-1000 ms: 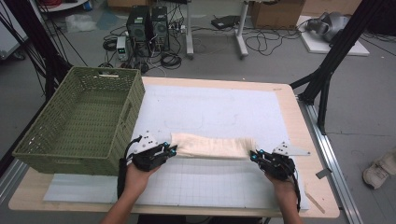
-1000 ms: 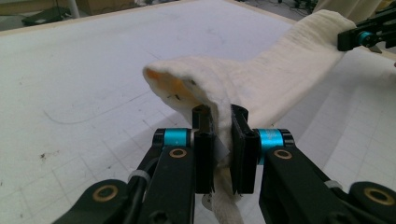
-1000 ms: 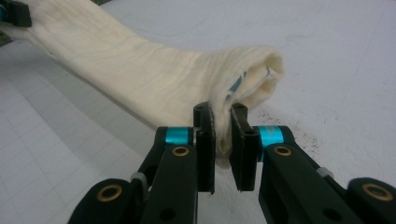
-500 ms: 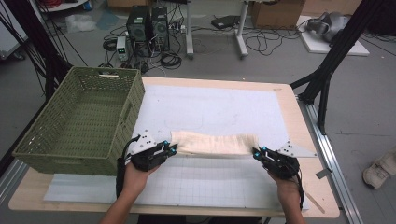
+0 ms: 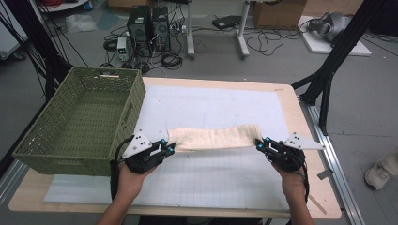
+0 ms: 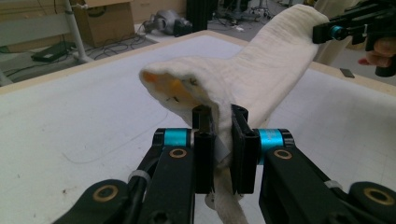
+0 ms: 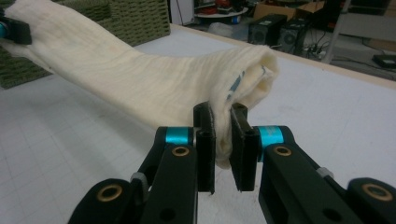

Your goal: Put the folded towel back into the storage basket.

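Observation:
A cream folded cloth (image 5: 213,138) hangs stretched between my two grippers, a little above the white mat (image 5: 211,108). My left gripper (image 5: 170,149) is shut on the cloth's left end, and my right gripper (image 5: 258,144) is shut on its right end. In the left gripper view the cloth (image 6: 261,79) is pinched between the jaws of my left gripper (image 6: 220,122) and runs off to the other gripper (image 6: 355,28) at the upper right. In the right gripper view my right gripper (image 7: 220,120) pinches the cloth (image 7: 140,84), which stretches to the upper left.
A green woven basket (image 5: 80,119) stands at the table's left, close to my left hand. The wooden table edge (image 5: 307,136) runs along the right. Computers and cables (image 5: 150,28) lie on the floor beyond the table.
Both grippers have lifted the cloth slightly and pulled it tauter. The left gripper has shifted a little toward the right and the cloth now hangs straighter between them.

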`<state>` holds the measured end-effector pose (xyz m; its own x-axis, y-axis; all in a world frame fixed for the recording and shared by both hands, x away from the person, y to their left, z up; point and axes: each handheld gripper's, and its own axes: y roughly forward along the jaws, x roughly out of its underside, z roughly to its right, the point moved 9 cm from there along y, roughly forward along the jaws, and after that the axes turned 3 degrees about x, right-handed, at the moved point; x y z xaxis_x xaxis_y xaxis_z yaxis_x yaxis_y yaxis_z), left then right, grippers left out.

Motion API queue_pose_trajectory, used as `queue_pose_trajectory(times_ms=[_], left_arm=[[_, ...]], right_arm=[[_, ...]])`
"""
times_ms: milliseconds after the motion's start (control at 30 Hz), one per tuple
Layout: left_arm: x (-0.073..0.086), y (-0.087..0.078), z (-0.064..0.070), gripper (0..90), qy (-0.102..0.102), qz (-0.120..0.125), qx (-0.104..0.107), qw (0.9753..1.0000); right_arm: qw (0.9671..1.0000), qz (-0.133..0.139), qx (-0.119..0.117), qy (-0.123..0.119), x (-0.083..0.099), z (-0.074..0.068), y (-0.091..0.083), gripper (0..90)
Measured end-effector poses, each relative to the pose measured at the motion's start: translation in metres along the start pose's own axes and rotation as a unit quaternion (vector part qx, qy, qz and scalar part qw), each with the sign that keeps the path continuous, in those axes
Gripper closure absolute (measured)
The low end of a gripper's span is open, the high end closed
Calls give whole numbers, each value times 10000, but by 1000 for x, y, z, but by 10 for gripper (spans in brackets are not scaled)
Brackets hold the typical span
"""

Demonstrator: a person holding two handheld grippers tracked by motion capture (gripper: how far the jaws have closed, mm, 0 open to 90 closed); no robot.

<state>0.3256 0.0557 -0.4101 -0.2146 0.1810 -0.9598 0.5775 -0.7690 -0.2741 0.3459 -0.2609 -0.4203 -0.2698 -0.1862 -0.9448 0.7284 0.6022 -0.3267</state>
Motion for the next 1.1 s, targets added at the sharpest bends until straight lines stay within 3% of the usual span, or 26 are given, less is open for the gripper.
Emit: queue_pose_trajectory(times_ms=[300,700,1100], left_arm=[[-14,-8,3,814,68,161,2,9998],[-19,-12,7,815,51,289,-9,9996],[-26,-22,8,816,76,459,-101,9989]], right_arm=[[9999,153,-55,12,-12,3,4,821],[9997,230,-11,39,-29,16,22,821],[9998,197,19,-15,-50,19,41,821]])
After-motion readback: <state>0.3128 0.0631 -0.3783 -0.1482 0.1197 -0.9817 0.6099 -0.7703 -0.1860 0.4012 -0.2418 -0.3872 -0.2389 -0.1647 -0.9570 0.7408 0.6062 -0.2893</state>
